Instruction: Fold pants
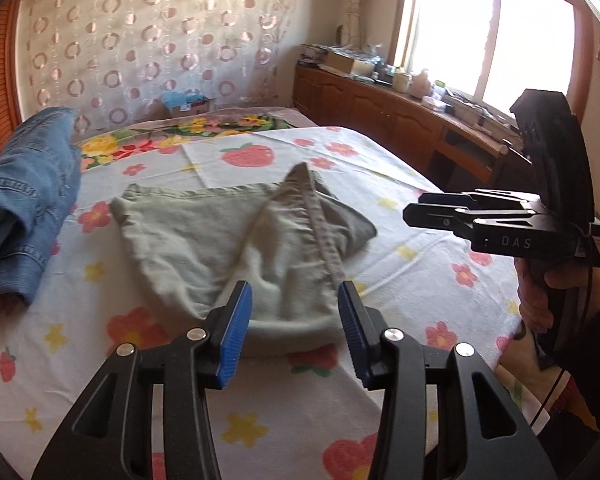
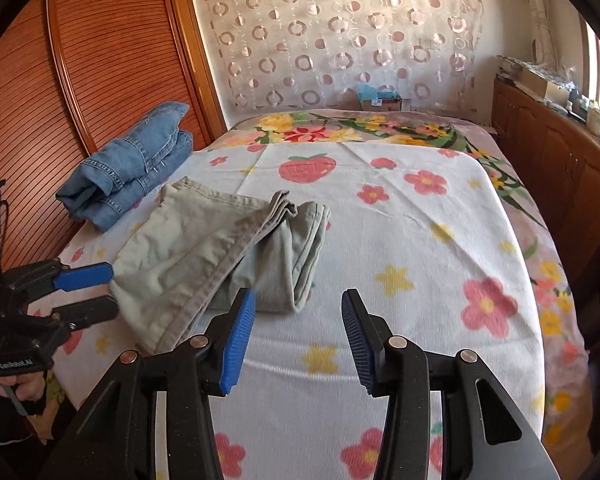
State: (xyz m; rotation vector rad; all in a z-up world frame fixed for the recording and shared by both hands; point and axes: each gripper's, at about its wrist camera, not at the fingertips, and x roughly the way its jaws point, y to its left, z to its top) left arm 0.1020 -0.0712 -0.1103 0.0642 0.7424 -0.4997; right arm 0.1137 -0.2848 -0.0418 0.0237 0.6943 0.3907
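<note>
Folded grey-green pants (image 1: 220, 240) (image 2: 204, 248) lie on the flowered bedsheet (image 1: 380, 168) (image 2: 400, 240), one seamed edge crossing the top diagonally. My left gripper (image 1: 295, 300) hovers open just above the near fold of the pants, and its blue pads (image 1: 236, 332) do not press on the cloth. From the right wrist view the left gripper (image 2: 114, 290) sits at the left edge of the pants. My right gripper (image 2: 299, 304) is open over bare sheet, just right of the pants' near corner. In the left wrist view the right gripper (image 1: 412, 212) points in from the right, held by a hand.
A folded pile of blue jeans (image 1: 24, 200) (image 2: 132, 168) rests on the bed's left side beside a slatted wooden wardrobe (image 2: 80, 60). A wooden cabinet (image 1: 380, 112) (image 2: 560, 152) with clutter runs along the right under the window. A cardboard box (image 1: 188, 104) stands at the head.
</note>
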